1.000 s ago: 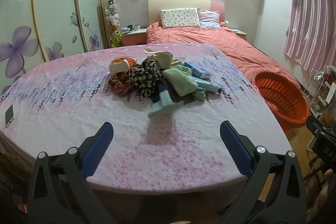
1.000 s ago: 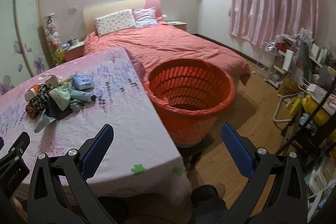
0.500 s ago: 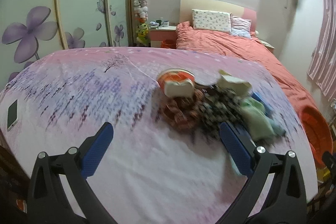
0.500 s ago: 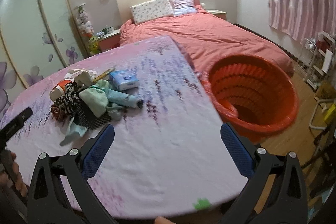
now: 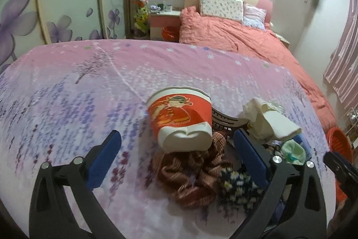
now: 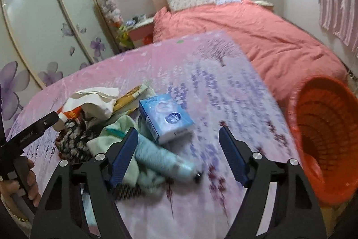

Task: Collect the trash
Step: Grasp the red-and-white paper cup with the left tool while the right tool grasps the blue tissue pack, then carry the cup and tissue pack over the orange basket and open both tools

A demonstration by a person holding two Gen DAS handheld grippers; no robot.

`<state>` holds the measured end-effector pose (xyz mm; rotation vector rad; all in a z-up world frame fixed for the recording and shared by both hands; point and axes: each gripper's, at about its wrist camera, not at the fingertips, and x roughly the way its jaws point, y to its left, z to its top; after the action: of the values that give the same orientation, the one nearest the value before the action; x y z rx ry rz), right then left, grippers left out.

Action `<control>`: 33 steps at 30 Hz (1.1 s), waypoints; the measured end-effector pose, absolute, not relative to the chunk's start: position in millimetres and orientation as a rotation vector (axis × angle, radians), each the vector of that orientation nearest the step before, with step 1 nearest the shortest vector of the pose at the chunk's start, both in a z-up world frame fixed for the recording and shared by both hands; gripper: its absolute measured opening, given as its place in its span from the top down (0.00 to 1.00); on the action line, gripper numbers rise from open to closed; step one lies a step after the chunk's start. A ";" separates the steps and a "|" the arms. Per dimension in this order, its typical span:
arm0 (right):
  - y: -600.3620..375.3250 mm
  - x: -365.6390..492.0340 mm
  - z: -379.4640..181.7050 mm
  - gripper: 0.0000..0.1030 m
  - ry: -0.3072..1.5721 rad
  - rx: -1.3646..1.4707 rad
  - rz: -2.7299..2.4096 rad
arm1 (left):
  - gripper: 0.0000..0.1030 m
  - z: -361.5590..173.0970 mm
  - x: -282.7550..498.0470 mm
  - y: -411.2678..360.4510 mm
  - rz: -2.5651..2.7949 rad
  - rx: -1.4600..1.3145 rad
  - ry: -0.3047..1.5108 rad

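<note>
The cup [image 5: 180, 120], a squashed red-and-white paper one, lay on its side on top of the pile, flattened base toward the left gripper [image 5: 176, 156] and rim pointing away toward the bed. So its long axis ran pretty much straight along the fingers, and it sat dead centre between them, just past the tips. Left jaws were spread wide, holding nothing. My guess is the left hand was the one to take it, straight ahead, closing across the crushed sides.

The right gripper [image 6: 177, 155] was spread too and empty, hanging over the other end of the pile, with the tube [image 6: 165, 160] lying slantwise between its fingers and the blue box [image 6: 165, 117] just beyond. From that side the cup was mostly hidden behind crumpled paper [image 6: 96, 100].

Around the cup: a brownish rag [image 5: 192, 174] right under it, flowery cloth [image 5: 237, 187] beside that, greenish cloth further right. All of it sat on a pink floral sheet [image 5: 67, 93], soft and rumply. The orange basket [image 6: 324, 138] stood off the right edge, well apart from the cup. Pink bed and flowered wardrobe doors behind.
</note>
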<state>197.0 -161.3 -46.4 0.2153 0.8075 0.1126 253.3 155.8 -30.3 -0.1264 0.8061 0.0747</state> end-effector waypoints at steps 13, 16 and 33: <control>-146.0 230.8 -71.6 0.33 0.920 0.165 0.168 | 0.21 -54.4 292.6 155.2 0.068 -0.083 0.893; -146.1 234.2 -71.3 0.39 0.920 0.172 0.178 | 0.27 -59.8 295.2 156.5 0.051 -0.096 0.911; -158.9 221.0 -59.8 0.46 0.851 0.181 0.186 | 0.28 -39.4 285.8 162.5 0.067 -0.083 0.830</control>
<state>221.0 -158.9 -59.8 0.1811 0.8513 0.1863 285.8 162.5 -39.4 -0.0835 0.8304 0.0666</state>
